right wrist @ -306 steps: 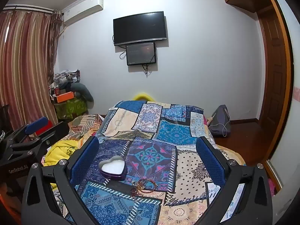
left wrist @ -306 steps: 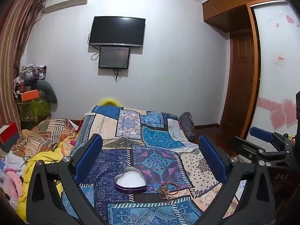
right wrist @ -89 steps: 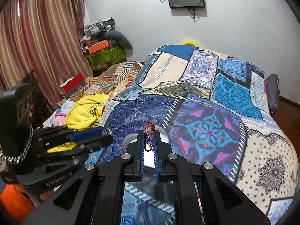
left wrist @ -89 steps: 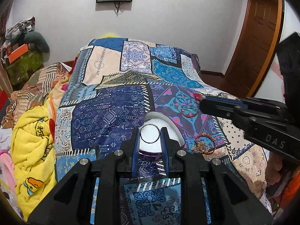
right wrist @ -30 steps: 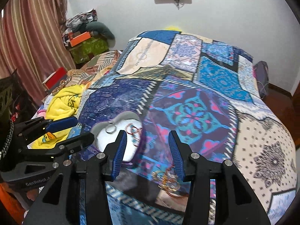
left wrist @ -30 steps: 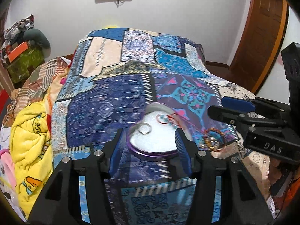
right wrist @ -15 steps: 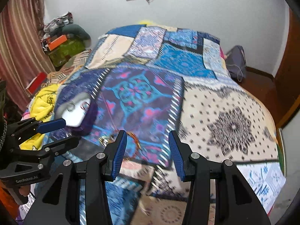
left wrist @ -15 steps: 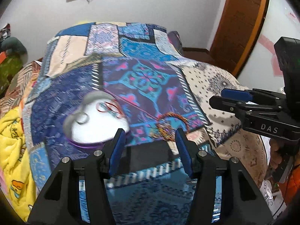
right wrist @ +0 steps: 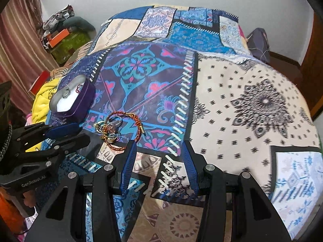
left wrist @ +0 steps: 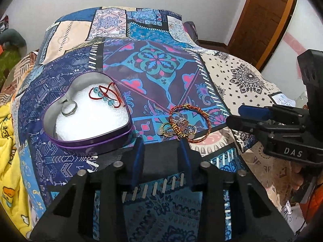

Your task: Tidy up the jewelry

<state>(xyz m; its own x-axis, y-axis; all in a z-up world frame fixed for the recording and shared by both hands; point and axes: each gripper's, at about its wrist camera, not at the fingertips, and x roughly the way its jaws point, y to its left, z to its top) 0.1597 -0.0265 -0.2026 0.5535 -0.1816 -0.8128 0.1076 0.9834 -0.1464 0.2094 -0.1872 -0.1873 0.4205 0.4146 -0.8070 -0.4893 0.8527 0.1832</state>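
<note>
left tool apart, empty, aimed at jewelry pile on bed near front edge | right tool apart, empty | heart tin beside pile, ring and red bracelet inside | risk: tangled pieces lifting together, dropping short of tin

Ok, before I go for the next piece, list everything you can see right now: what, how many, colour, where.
heart tin: one, purple, white foam inside, on the bedspread, left of the loose pile
silver ring: one, in the tin, left lobe
red cord bracelet: one, teal beads, in the tin, upper right
jewelry pile: one cluster, gold and silver pieces inside an orange-red braided bracelet, on the bedspread; count unclear
bedspread: one, blue, purple and cream patchwork
yellow blanket: one, off the bed's left edge
grey bag: one, far right of the bed
door: brown wood, right
left tool: open, empty, just short of the pile
right tool: open, empty, right of the pile
</note>
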